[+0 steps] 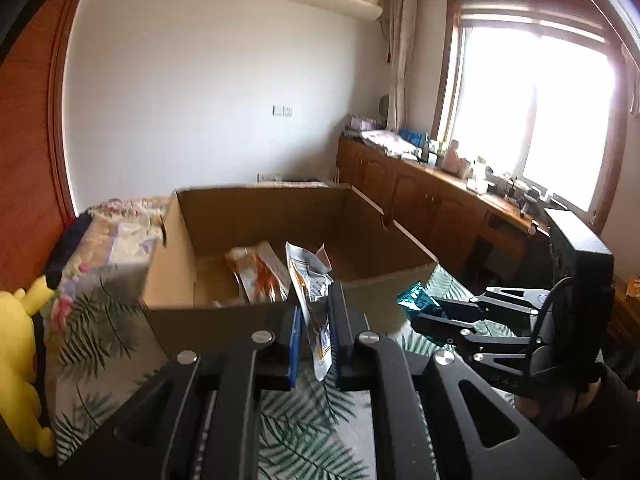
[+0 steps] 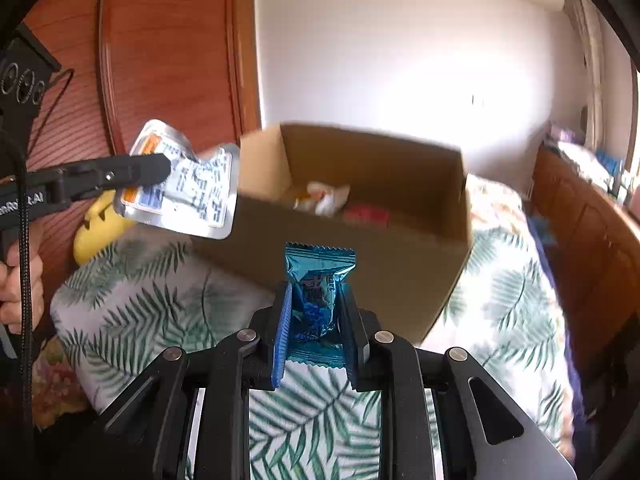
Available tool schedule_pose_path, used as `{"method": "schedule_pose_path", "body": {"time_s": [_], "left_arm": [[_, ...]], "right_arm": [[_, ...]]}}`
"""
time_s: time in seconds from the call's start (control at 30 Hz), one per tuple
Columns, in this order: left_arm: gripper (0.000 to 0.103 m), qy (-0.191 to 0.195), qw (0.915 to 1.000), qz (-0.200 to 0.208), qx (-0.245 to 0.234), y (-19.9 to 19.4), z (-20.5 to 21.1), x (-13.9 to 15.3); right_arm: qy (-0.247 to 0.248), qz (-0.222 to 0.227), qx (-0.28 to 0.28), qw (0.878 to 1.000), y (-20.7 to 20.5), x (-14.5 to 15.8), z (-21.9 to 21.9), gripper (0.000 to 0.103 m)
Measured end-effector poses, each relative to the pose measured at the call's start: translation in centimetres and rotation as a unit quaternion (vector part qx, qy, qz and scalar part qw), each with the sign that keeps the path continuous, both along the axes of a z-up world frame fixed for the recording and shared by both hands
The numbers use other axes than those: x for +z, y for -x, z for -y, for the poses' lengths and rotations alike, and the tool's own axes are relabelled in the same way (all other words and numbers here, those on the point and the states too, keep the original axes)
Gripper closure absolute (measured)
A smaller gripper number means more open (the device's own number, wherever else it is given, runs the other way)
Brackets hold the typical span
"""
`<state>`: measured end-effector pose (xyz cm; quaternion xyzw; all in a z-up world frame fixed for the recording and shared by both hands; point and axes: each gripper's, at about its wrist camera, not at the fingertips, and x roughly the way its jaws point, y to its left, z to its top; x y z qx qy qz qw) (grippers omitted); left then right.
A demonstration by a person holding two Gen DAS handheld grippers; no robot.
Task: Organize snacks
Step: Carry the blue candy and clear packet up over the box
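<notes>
Both shut — left gripper [image 1: 314,334] pinches silver pouch [image 1: 310,280], right gripper [image 2: 314,312] blue packet [image 2: 318,280]; labels blurred.

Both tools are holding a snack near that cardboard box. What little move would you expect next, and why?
Probably the left tool moves forward over the cardboard box and lets go. Its silver packet already hangs at the near rim, while the right tool with the blue packet sits farther back.

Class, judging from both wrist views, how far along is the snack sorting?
Done: some packets already lie in the cardboard box. In hand: the left gripper holds a silver pouch, the right gripper a blue packet, both short of the box. Left: dropping both in.
</notes>
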<state>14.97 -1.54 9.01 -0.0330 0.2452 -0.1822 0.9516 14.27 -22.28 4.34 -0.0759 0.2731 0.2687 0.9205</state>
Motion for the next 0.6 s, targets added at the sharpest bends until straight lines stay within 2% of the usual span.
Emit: {"method": "schedule_pose_path", "body": {"time_s": [0.27,0.6], "left_arm": [[0.095,0.001,0.9993,0.032,0.017,-2.8,-1.7,2.0],[0.096,0.000,0.9995,0.009,0.031,-8.0,-2.6,-0.5]], "right_arm": [[0.001,0.037,0.001,0.999,-2.0,2.7,-0.9,0.082],[0.007,0.042,0.000,0.999,-6.1,2.6,-2.3,0.082]]}}
